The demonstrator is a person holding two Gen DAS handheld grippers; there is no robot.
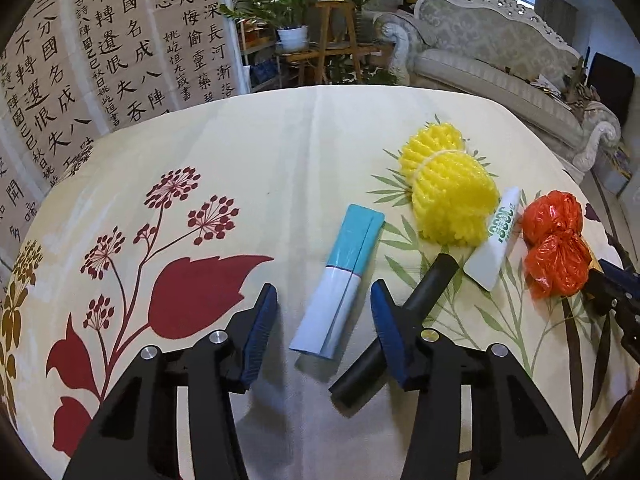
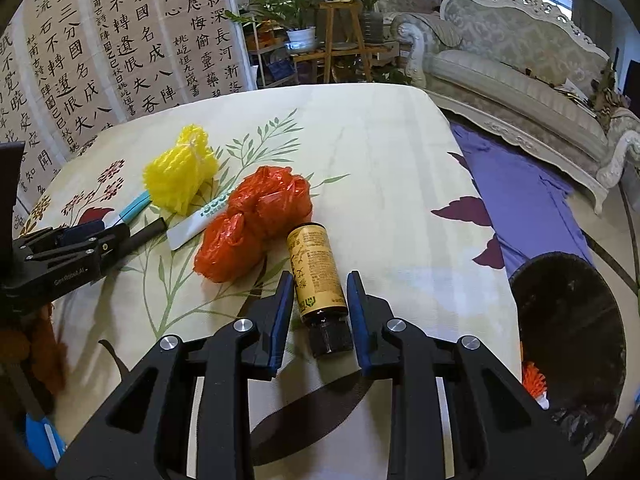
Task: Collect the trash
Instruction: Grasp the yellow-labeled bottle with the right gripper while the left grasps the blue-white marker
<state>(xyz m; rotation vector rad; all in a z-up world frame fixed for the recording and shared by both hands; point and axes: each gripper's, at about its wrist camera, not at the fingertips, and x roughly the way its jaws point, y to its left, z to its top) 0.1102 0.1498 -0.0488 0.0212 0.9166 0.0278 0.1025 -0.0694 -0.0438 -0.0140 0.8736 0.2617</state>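
Observation:
On the floral tablecloth (image 1: 240, 168) lie a teal-and-white flat tube (image 1: 340, 284), a black cylinder (image 1: 424, 296), yellow foam netting (image 1: 448, 188), a white-green tube (image 1: 500, 236) and a crumpled orange bag (image 1: 556, 248). My left gripper (image 1: 324, 312) is open, its jaws on either side of the teal-and-white tube's near end. My right gripper (image 2: 316, 300) is open around a small brown bottle with a tan label (image 2: 316, 272) lying on the cloth, its cap toward me. The orange bag (image 2: 256, 220) lies just left of the bottle.
A dark round bin (image 2: 568, 336) stands on the floor right of the table, something orange at its near edge. A purple sheet (image 2: 528, 196) hangs by the table's right edge. A calligraphy screen (image 1: 100, 52), plants and a sofa (image 1: 500, 56) stand behind.

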